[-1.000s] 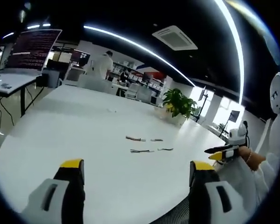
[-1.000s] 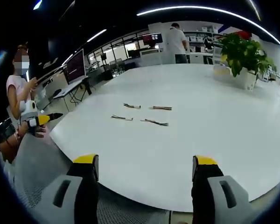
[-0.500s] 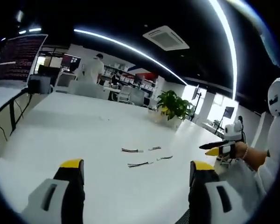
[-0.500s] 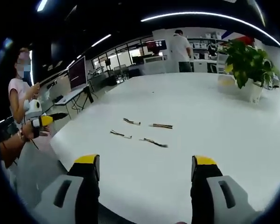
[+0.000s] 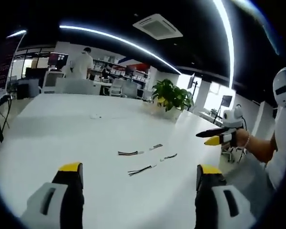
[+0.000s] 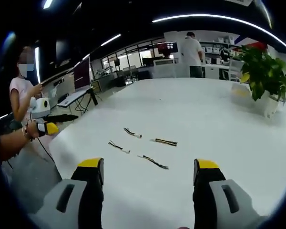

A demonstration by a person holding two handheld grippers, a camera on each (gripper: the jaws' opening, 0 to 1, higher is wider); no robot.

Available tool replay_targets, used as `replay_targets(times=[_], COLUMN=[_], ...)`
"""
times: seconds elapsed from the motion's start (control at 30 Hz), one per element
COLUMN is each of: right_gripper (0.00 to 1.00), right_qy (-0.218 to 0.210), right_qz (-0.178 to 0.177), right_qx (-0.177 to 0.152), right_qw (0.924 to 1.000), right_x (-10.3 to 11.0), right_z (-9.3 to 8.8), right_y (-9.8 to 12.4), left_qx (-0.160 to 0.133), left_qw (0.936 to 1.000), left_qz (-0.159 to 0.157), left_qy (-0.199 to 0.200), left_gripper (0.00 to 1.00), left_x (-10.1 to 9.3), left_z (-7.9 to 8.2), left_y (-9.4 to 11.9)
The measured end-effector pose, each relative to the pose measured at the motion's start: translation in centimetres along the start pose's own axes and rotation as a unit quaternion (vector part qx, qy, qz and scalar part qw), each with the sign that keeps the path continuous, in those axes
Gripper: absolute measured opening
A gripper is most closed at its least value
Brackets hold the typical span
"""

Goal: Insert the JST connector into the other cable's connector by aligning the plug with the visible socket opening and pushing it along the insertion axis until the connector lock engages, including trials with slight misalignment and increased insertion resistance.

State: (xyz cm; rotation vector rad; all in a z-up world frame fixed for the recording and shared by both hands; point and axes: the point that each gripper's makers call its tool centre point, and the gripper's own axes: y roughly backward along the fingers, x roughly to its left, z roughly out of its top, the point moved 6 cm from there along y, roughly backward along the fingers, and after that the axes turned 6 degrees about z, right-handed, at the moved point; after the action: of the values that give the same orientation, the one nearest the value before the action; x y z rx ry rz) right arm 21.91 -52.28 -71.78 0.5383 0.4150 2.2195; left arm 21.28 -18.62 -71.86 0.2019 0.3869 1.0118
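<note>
Both tongs are spread wide and holding nothing. Four short cables [image 5: 140, 170] sit loose on the white table [image 5: 62, 129], well ahead of the left tongs [image 5: 139, 172] and between its jaws, same deal ahead of the right tongs [image 6: 148, 168].
</note>
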Motion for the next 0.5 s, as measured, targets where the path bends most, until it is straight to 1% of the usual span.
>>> replay_targets(times=[0.07, 0.13, 0.3, 0.43, 0.5], right_gripper=[0.76, 0.75, 0.75, 0.75, 0.75], right_qy=[-0.001, 0.003, 0.004, 0.009, 0.011], right_qz=[0.0, -0.002, -0.006, -0.006, -0.003], right_qx=[0.0, 0.008, 0.012, 0.019, 0.022], right_qw=[1.0, 1.0, 0.9999, 0.9998, 0.9997], right_x=[-0.5, -1.1, -2.5, -3.3, -3.5], right_z=[0.2, 0.2, 0.7, 0.9, 1.0], right_y=[-0.4, -0.8, -1.9, -3.0, -3.5], left_qx=[0.003, 0.009, 0.019, 0.028, 0.03], left_qw=[1.0, 0.9999, 0.9996, 0.9994, 0.9994], left_qz=[-0.003, -0.012, -0.02, -0.018, -0.019], left_qy=[0.0, 0.001, -0.008, -0.006, -0.005], left_gripper=[0.98, 0.98, 0.98, 0.98, 0.98], left_x=[0.0, 0.0, 0.6, 1.3, 1.4], left_z=[0.1, 0.1, 0.4, 0.2, 0.3], left_y=[-0.7, -1.6, -3.4, -4.7, -5.2])
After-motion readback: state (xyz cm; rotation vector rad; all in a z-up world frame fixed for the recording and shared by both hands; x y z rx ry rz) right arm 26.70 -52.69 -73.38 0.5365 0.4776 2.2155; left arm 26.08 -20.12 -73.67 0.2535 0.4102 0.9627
